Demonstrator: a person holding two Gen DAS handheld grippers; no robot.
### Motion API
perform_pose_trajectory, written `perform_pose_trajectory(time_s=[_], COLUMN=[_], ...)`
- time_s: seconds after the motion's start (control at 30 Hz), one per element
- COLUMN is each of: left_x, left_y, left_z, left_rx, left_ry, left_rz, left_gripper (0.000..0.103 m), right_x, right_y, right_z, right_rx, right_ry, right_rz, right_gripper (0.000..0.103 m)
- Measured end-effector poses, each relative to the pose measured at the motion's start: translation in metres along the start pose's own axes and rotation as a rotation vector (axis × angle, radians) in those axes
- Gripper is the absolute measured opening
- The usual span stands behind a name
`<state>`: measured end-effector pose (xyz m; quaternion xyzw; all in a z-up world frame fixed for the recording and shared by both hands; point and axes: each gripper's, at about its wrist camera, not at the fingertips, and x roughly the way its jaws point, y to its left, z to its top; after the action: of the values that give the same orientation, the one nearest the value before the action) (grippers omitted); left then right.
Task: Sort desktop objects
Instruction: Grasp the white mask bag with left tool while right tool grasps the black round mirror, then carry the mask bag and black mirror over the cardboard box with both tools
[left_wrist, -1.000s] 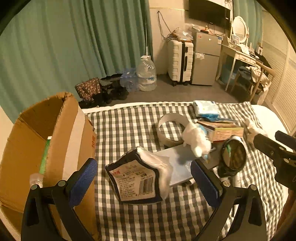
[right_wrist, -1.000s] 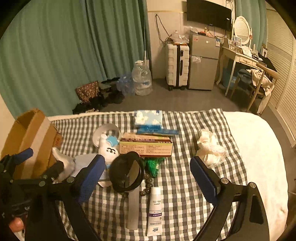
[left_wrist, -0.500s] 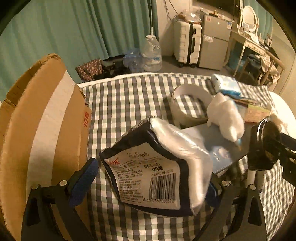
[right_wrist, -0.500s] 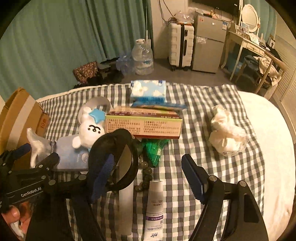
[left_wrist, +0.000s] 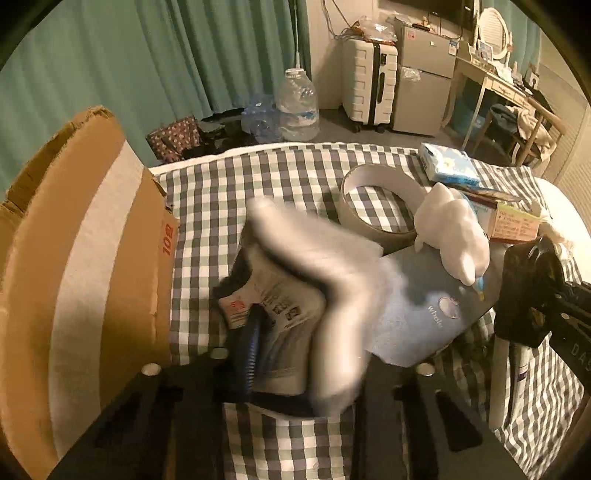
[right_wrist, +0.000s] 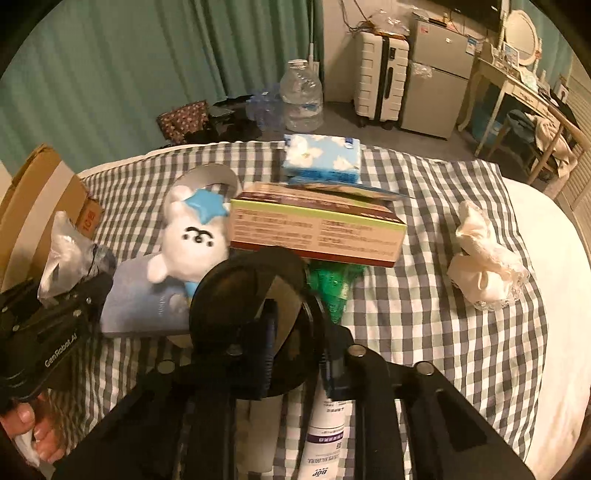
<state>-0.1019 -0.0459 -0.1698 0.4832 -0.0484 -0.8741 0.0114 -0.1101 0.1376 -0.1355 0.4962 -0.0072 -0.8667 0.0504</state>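
1. Left gripper (left_wrist: 280, 354): jaws have just been closing and are now clamped on the tissue pack (left_wrist: 280, 306), a dark soft pack with a white label and white plastic bunched at its top (blurred in the left wrist view). Blue pad (left_wrist: 253, 350) presses its left face.
2. Landmark is the cardboard box (left_wrist: 92, 258), which stands open at the left edge of the checked cloth (left_wrist: 229, 192). The tissue pack is just right of the box, over the cloth.
3. Right gripper (right_wrist: 295, 343): jaws have just been closing and now grip the rim of the round black mirror (right_wrist: 255, 295). Mirror stands tilted, well right of the box, in front of the carton (right_wrist: 317, 232).
4. Grey-blue pouch (left_wrist: 424, 310) lies right of the tissue pack, further from the box. White plush toy (right_wrist: 192, 240) with a blue star sits on the pouch's far end.
5. Tape ring (left_wrist: 376, 206) lies behind the pouch, on the cloth.
6. Carton lies beyond the plush, away from the box; the blue cloud-print pack (right_wrist: 325, 158) is behind it.
7. White tube (right_wrist: 325, 435) lies under the right gripper, partly hidden. Green wrapper (right_wrist: 332, 288) sticks out from under the carton.
8. Crumpled white bag (right_wrist: 484, 269) sits far right, well apart from the box.
9. A hand (right_wrist: 29, 432) holds the left gripper's grip (only fingertips show).
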Motion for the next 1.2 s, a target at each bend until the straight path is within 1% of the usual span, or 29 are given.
perform_pose_trajectory(time_s=[0.07,0.17,0.33,0.57,0.63,1.03,1.2], left_x=[-0.004,-0.013,-0.029,-0.061,-0.07,-0.141,-0.172], left_y=[-0.002,-0.005,-0.008,-0.011,-0.012,-0.017,-0.024], left_z=[0.004,0.009,0.013,0.021,0.023,0.027,0.028], left_rx=[0.008,0.018,0.024,0.028,0.024,0.031,0.048], left_ry=[-0.011,-0.033,-0.067,-0.143,-0.153,-0.27,-0.313], left_rz=[-0.005,-0.008,-0.01,-0.035,-0.053,-0.078,-0.1], left_gripper=[0.02,0.018,0.018,0.018,0.018,0.018,0.018], right_x=[-0.004,-0.01,-0.021,-0.043,-0.051,-0.115,-0.143], right_y=[0.002,0.003,-0.002,-0.008,-0.009,-0.005,-0.001], right_z=[-0.001,-0.002,-0.001,-0.004,-0.004,-0.004,-0.004], right_rx=[-0.002,-0.003,0.017,0.027,0.03,0.022,0.012], right_ry=[-0.007,-0.012,-0.02,-0.052,-0.066,-0.185,-0.239], right_rz=[0.001,0.01,0.017,0.008,0.007,0.006,0.014], right_gripper=[0.01,0.008,0.008,0.008,0.008,0.008,0.008])
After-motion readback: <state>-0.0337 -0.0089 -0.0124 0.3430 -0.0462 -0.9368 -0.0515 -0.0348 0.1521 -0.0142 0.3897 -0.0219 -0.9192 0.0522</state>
